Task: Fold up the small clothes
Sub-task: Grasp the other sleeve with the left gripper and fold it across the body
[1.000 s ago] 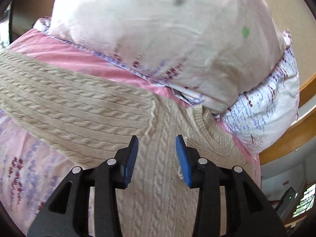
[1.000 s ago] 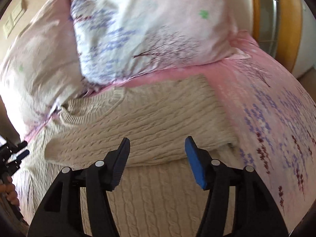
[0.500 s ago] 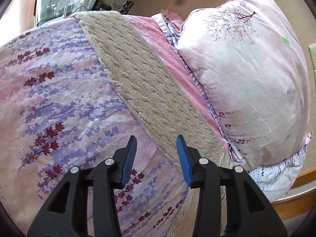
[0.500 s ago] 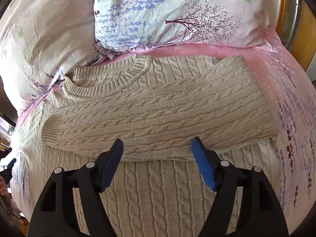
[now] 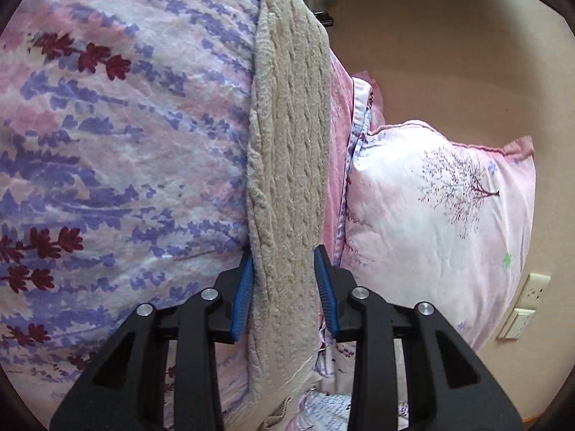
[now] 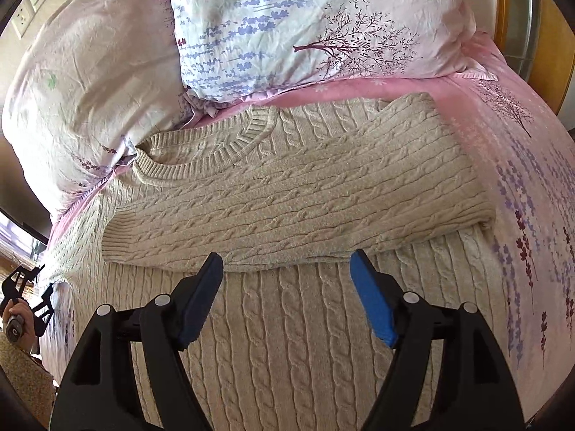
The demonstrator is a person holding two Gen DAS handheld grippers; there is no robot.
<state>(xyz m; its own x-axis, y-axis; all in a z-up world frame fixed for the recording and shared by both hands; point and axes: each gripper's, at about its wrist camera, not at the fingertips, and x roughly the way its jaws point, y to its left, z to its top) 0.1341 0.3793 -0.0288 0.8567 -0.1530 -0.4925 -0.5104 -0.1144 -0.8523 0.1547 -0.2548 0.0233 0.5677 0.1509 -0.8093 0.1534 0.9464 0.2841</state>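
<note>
Folding a cream cable-knit sweater (image 6: pixel 287 186) that lies on the flowered bedspread (image 5: pixel 107 151) just below two pillows (image 6: pixel 294 25), one sleeve already laid across the chest. The left gripper (image 5: pixel 284 287), jaws just closing, straddles the other sleeve (image 5: pixel 291 136); whether the pads bite yet cannot be told. The right gripper (image 6: pixel 287 298) hovers spread, empty. Best practice: pinch firmly, then carry the sleeve flat across. Cuff and hem are out of frame.

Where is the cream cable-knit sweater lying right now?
The cream cable-knit sweater lies flat on the pink floral bedspread, its collar just below the two floral pillows, with one sleeve folded across its chest in the right wrist view.
</note>
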